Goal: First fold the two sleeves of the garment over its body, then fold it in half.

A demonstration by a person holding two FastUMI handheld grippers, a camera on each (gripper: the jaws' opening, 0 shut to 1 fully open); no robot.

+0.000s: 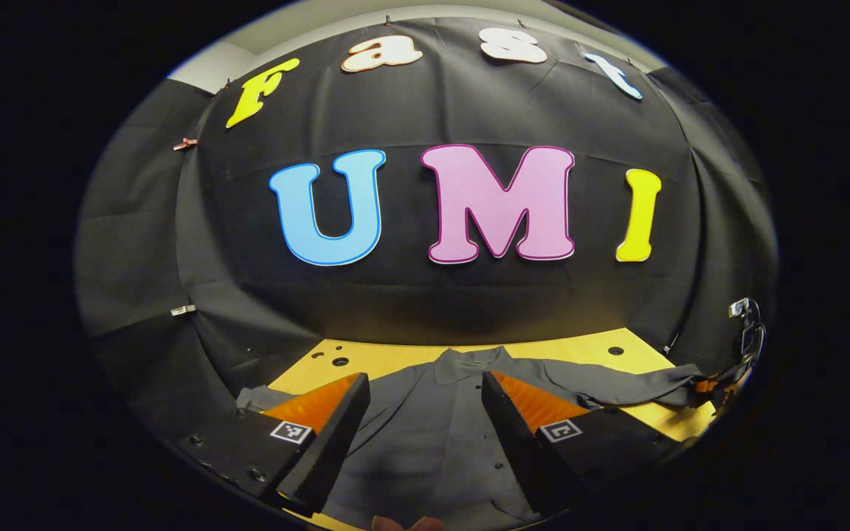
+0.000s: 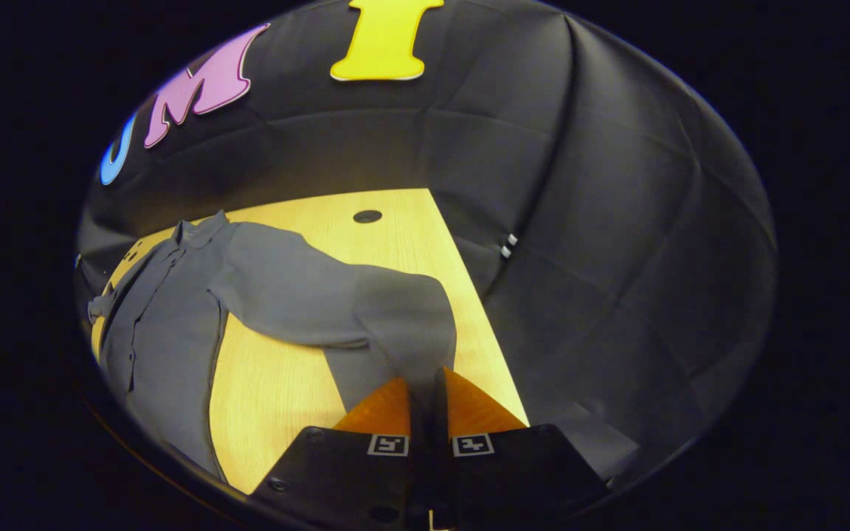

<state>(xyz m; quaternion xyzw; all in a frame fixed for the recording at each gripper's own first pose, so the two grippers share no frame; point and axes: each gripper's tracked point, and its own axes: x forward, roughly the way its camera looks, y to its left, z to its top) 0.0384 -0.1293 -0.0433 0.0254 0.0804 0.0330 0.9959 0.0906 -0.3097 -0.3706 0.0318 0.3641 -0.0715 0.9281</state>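
Observation:
A dark grey button-up shirt (image 1: 432,428) lies flat on the yellow wooden table (image 1: 395,358), collar toward the back wall. My left gripper (image 1: 425,391) hovers open over the shirt's chest, nothing between its fingers. One sleeve (image 1: 617,387) stretches out toward the table's right edge, where the other gripper (image 1: 724,383) holds its end. In the right gripper view that sleeve (image 2: 322,295) runs from the shirt body (image 2: 167,324) across the table, and my right gripper (image 2: 425,383) is shut on its cuff, lifted slightly off the table (image 2: 277,391).
Black cloth walls close in behind and beside the table. Small round holes (image 1: 340,361) dot the tabletop near the back, one hole (image 2: 367,216) beyond the sleeve. The other sleeve end (image 1: 259,398) lies at the table's left edge.

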